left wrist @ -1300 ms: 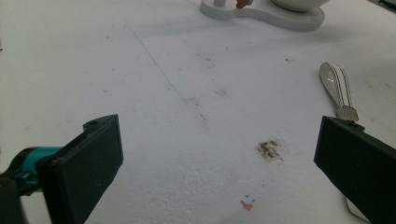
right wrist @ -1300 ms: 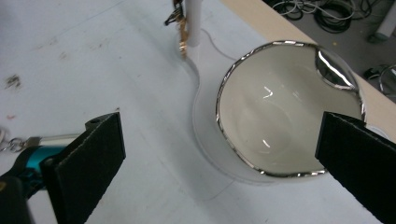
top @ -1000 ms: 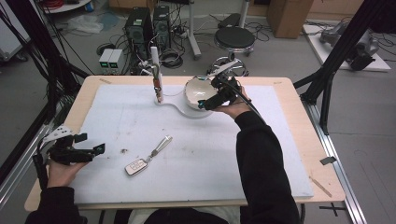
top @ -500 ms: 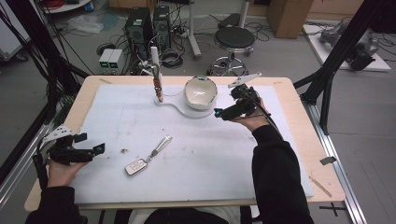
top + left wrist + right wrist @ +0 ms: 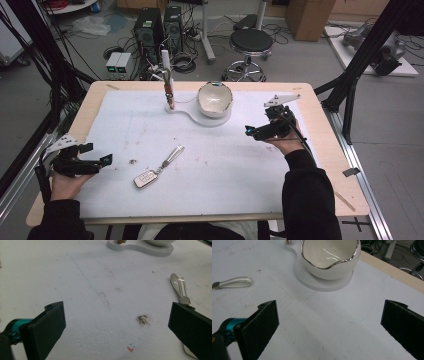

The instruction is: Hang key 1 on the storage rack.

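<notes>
A white bowl (image 5: 215, 99) with a gold wavy rim (image 5: 329, 257) sits on a white stand (image 5: 200, 118) at the back middle of the table. A car key fob (image 5: 144, 178) with a striped strap (image 5: 171, 155) lies on the white mat, front left of centre. The strap (image 5: 179, 286) also lies just beyond my left gripper's right jaw. My left gripper (image 5: 95, 154) rests at the table's left edge, open and empty. My right gripper (image 5: 255, 131) hovers right of the bowl, open and empty. In the right gripper view the strap (image 5: 233, 282) lies at the left.
A thin upright post (image 5: 168, 85) rises from the stand's left end. The white mat (image 5: 225, 170) covers most of the wooden table (image 5: 320, 135). A dirt smudge (image 5: 143, 319) marks the mat between my left jaws. Stool and computer gear stand on the floor beyond.
My right gripper has drawn back from the bowl, moving right and toward the person. The bowl now stands free on its stand. The left gripper has stayed still.
</notes>
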`<state>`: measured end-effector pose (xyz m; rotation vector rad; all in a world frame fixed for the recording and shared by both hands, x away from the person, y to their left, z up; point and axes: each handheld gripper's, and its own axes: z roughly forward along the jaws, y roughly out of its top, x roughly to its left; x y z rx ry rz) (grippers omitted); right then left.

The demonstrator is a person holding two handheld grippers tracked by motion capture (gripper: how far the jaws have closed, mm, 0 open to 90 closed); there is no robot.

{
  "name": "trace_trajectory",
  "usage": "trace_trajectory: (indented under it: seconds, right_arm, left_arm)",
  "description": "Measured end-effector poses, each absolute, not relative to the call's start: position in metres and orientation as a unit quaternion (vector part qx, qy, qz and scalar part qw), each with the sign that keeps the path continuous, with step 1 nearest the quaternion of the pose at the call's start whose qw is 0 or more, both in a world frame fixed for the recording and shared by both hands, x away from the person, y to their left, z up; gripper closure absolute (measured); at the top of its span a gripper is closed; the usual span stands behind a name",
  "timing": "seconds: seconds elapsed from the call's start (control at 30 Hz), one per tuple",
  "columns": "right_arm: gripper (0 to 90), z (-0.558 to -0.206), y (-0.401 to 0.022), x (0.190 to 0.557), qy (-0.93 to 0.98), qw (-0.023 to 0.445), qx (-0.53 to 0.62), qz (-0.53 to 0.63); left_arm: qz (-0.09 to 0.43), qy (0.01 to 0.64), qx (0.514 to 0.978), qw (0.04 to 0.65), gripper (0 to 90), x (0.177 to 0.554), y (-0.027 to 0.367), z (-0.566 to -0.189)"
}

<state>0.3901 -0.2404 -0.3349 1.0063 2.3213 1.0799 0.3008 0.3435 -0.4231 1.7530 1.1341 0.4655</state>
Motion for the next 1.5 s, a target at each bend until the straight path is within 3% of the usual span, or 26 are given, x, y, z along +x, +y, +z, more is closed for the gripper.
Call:
trace_trajectory:
  seconds: [1.13, 1.5]
  right_arm:
    - [0.6, -0.395, -0.297, 0.352, 0.803, 0.186, 0.404, 0.397]
    - [0.5, -0.411, -0.305, 0.337, 0.796, 0.207, 0.407, 0.398]
  left_arm:
    - [0.192, 0.466, 0.721, 0.475, 1.7, 0.301, 0.342, -0.424]
    - [0.184, 0.460, 0.729, 0.472, 1.7, 0.304, 0.335, -0.422]
